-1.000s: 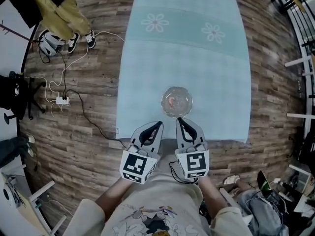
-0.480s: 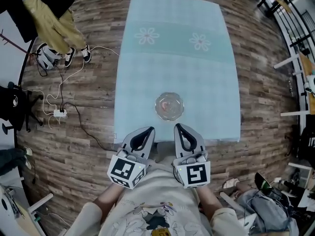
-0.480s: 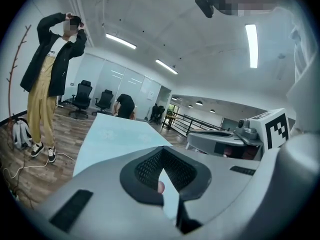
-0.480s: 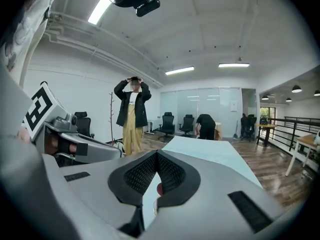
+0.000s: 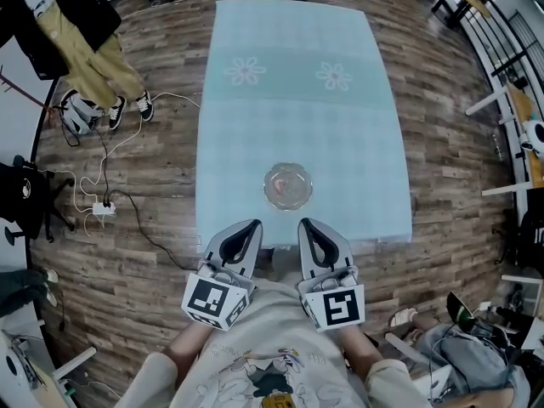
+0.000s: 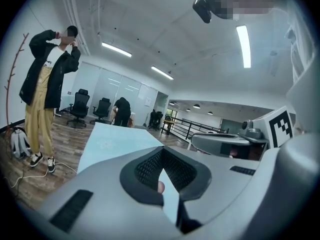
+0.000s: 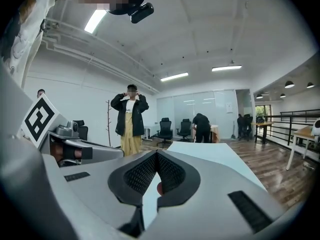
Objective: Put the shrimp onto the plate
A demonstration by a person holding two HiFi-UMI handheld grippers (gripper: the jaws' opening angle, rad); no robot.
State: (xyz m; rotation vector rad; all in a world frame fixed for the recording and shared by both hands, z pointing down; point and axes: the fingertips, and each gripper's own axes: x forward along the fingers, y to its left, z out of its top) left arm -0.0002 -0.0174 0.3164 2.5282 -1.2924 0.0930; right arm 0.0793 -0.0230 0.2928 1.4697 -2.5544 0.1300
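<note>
A clear glass plate (image 5: 287, 185) sits near the front edge of the light blue table (image 5: 289, 83), and a pink shrimp (image 5: 285, 184) lies in it. My left gripper (image 5: 253, 224) and right gripper (image 5: 304, 223) hang side by side just off the table's near edge, short of the plate and close to my body. Both are shut with nothing in them. In the left gripper view the left gripper (image 6: 161, 150) has its tips together, and so does the right gripper (image 7: 156, 153) in the right gripper view. A small pink spot shows through each pad gap.
A person in yellow trousers (image 5: 85, 32) stands on the wooden floor to the table's left. Cables and a power strip (image 5: 102, 208) lie beside them. White desks (image 5: 510, 109) line the right side. Office chairs stand beyond the table's far end.
Both grippers have drawn back from the plate toward my body, past the table's near edge. The plate with the shrimp stays put.
</note>
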